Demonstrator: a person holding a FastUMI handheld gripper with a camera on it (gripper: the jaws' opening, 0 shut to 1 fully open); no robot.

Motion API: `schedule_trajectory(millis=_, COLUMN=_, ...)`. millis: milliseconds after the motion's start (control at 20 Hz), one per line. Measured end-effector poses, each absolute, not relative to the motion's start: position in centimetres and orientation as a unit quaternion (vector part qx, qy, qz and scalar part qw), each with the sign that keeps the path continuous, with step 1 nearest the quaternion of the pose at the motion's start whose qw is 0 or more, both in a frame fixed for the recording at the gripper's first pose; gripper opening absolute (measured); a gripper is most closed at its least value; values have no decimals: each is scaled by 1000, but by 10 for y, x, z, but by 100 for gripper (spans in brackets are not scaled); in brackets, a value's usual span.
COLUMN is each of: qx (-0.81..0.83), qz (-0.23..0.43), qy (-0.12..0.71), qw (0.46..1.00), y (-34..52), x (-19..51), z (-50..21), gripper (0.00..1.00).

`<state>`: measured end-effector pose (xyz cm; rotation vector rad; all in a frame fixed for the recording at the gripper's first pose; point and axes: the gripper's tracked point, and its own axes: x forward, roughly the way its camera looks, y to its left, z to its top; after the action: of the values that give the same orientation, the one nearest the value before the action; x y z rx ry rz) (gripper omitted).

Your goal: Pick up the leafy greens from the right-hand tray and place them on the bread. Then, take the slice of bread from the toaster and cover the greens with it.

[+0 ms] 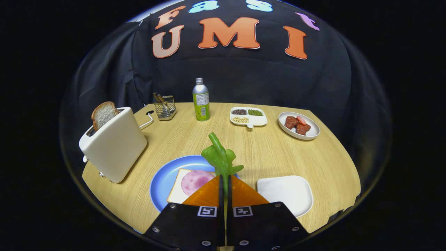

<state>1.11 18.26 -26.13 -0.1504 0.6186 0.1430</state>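
A wooden table (271, 153) spreads beyond the gripper (225, 181), whose two fingers are pressed nearly together on the stem of the leafy greens (220, 157), so the leaf stands up just ahead of the fingertips, held above the near edge of the blue plate (163, 181). On that plate lies a slice of bread (176, 190) topped with a round of ham (195, 181); the fingers cover its right part. To the left stands a cream toaster (113, 144), tilted in this view, with a second slice of bread (104, 113) poking out of its slot. Right of the fingers sits a white tray (289, 191), its near edge partly hidden by the gripper body. Farther back are a plate of what looks like reddish meat pieces (298, 125), a divided dish of beans or grains (248, 116), a green bottle (201, 100) and a small wire caddy (165, 108) whose contents are hard to make out.
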Motion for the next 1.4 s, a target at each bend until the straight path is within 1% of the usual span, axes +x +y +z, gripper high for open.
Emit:
schedule_trajectory(millis=550, qx=-98, qz=97, qy=335, qw=932, y=222, x=6, z=-296, gripper=3)
schedule_trajectory(millis=650, qx=-100, qz=96, qy=343, qw=929, y=224, x=4, z=-301, gripper=11)
schedule_trajectory(millis=700, qx=-101, qz=96, qy=346, qw=928, y=225, x=3, z=-304, gripper=11)
schedule_trajectory(millis=750, qx=-103, qz=92, qy=350, qw=927, y=224, x=4, z=-307, gripper=13)
schedule_trajectory(millis=900, qx=-105, qz=85, qy=356, qw=925, y=224, x=0, z=-313, gripper=27)
schedule_trajectory(millis=950, qx=-102, qz=87, qy=359, qw=924, y=225, x=-1, z=-314, gripper=36)
schedule_trajectory(millis=1000, qx=-100, qz=88, qy=359, qw=924, y=226, x=-3, z=-314, gripper=42)
schedule_trajectory(millis=1100, qx=-100, qz=85, qy=354, qw=926, y=224, x=-2, z=-310, gripper=63)
schedule_trajectory(millis=1200, qx=-95, qz=80, qy=347, qw=930, y=225, x=-1, z=-302, gripper=78)
schedule_trajectory(millis=1350, qx=-85, qz=76, qy=332, qw=936, y=229, x=4, z=-284, gripper=92)
schedule_trajectory(millis=1400, qx=-83, qz=74, qy=326, qw=939, y=231, x=6, z=-278, gripper=94)
